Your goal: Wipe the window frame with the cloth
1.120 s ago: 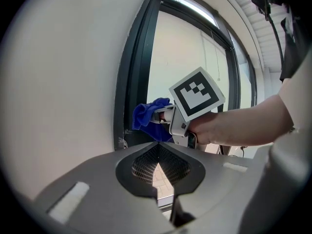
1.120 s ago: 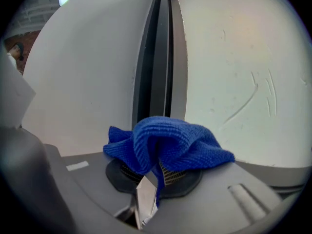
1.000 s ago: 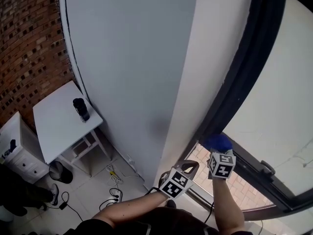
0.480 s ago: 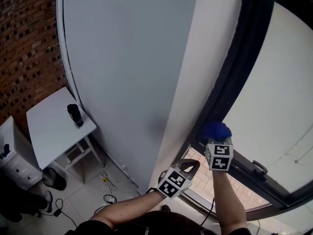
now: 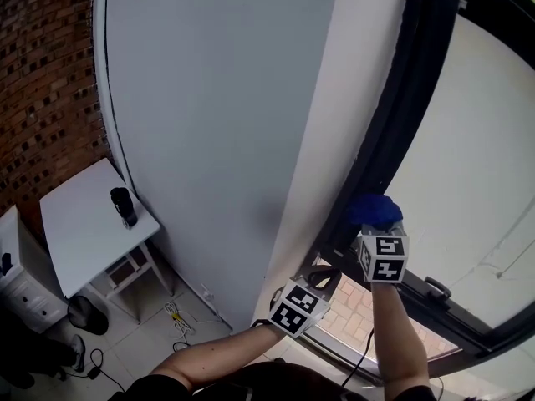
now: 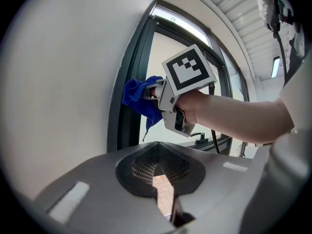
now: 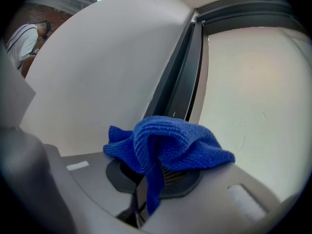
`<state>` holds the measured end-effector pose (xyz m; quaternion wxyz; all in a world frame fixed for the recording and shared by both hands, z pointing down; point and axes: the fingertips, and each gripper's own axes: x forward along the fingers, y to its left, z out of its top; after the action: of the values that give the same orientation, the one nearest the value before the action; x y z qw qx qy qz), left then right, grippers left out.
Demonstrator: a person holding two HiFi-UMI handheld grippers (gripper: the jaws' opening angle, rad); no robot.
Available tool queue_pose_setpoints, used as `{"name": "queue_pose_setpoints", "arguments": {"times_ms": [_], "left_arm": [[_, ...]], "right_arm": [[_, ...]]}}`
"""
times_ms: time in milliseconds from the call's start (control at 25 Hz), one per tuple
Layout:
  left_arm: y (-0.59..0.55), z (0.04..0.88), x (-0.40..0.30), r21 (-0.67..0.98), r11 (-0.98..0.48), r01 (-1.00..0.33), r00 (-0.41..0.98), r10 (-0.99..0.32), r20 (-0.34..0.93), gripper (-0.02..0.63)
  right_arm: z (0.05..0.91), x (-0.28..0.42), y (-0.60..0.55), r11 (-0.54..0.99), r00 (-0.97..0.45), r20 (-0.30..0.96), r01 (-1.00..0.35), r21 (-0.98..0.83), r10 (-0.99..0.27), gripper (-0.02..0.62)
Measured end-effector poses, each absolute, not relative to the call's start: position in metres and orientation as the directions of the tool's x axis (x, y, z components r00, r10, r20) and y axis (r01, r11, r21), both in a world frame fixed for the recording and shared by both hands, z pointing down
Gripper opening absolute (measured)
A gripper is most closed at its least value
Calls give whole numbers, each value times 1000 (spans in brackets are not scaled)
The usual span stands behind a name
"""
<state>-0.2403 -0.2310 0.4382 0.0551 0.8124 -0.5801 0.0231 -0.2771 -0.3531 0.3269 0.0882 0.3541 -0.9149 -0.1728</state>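
Firm, even pressure should be applied along the dark window frame [image 5: 399,115]. The blue cloth [image 5: 373,210] is clamped in the closed right gripper [image 5: 376,225], bunched over its tips at 12 o'clock, against the frame. The left gripper [image 5: 323,279], closed on nothing, is held at the cloth's 7 o'clock.

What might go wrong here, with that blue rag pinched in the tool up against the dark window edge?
1. The blue knitted cloth is bunched in the right gripper's shut jaws with a strip dangling; rubbing along the dark window frame might tug it loose.
2. If the cloth shifts aside, the hard gripper may scrape the frame or the pale window pane.
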Motion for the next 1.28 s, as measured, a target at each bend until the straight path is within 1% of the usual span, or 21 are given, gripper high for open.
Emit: {"name": "queue_pose_setpoints", "arguments": {"times_ms": [320,560,920,1280], "left_arm": [[-240,412,-247,44,-318,-947,321,-944,73,-6],[-242,386,-236,-19,-345,-939,343,-938,55,-6],[-250,330,-237,-68,-320,-945,321,-947,-7,-6],[-251,289,-234,-92,-332,-939,337,-940,-51,-6]], "right_arm": [[287,-281,-353,708,-760,53,-574,413,-647,52],[256,-281,-349,704,-767,31,-571,421,-641,52],[210,-284,-350,696,-782,-14,-562,446,-623,52],[143,-283,-343,665,-789,-129,-583,466,-601,52]]}}
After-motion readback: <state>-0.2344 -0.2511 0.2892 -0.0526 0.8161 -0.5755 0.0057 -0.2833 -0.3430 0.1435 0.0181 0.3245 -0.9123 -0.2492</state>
